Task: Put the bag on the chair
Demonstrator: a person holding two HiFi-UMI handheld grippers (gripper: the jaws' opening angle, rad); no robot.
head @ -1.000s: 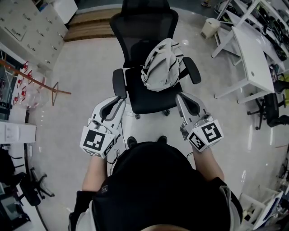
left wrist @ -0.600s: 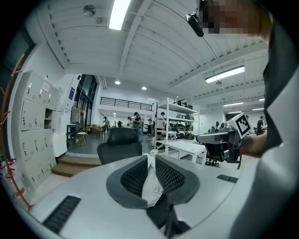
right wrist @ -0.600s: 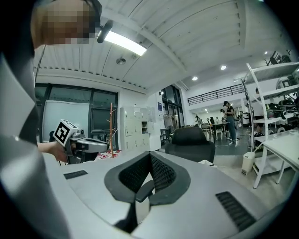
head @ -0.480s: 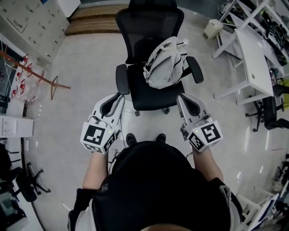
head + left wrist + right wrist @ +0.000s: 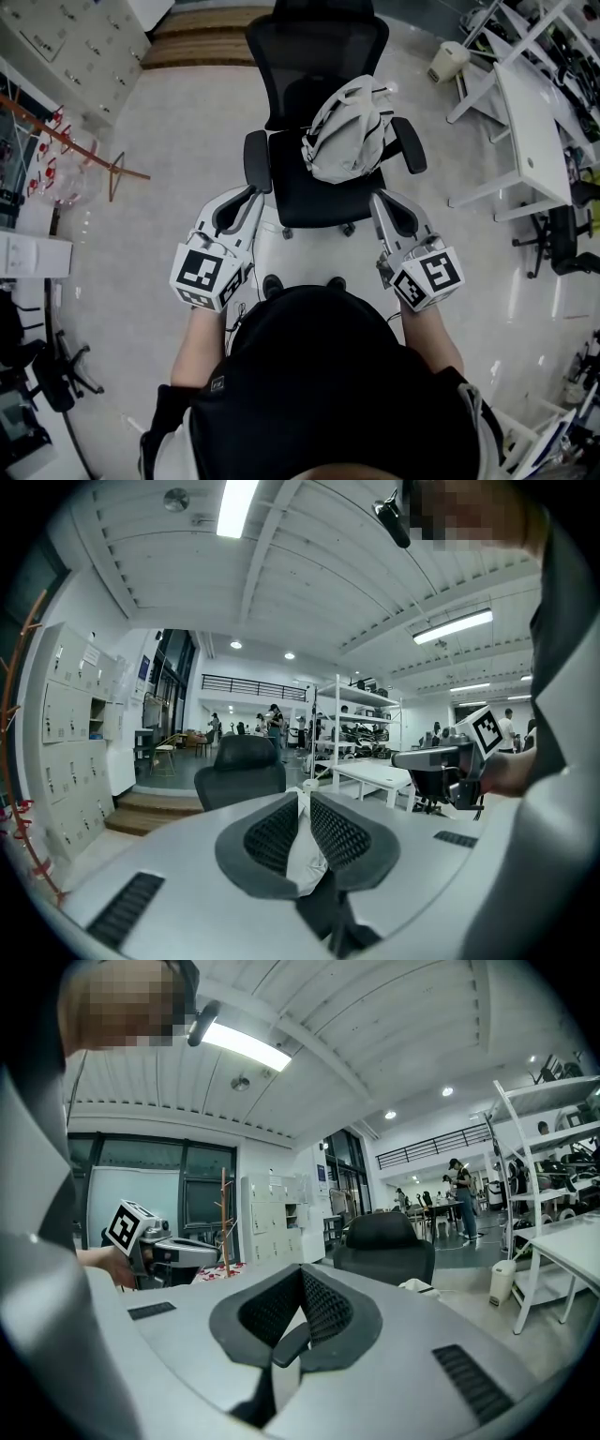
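Note:
A light grey bag [image 5: 345, 141] lies on the seat of the black office chair [image 5: 314, 192], leaning against its backrest and right armrest. Both grippers are held in front of the chair, apart from the bag. My left gripper [image 5: 251, 193] hangs beside the left armrest; its jaws are closing the last bit and meet at the tips with nothing between them. In the left gripper view the bag [image 5: 305, 855] shows beyond the left gripper [image 5: 302, 795]. My right gripper [image 5: 377, 198] is shut and empty near the seat's front right corner. In the right gripper view the chair [image 5: 384, 1241] stands beyond the right gripper [image 5: 300, 1274].
A white desk [image 5: 530, 122] and a pale bin [image 5: 447, 58] stand to the right, with another dark chair [image 5: 562, 234] further right. A wooden coat stand [image 5: 94, 159] and lockers [image 5: 84, 47] are on the left. A wooden step [image 5: 206, 37] runs behind the chair.
The chair and bag sit slightly higher and further right in the head view. Both grippers stay in front of the chair, and nothing was taken hold of or let go.

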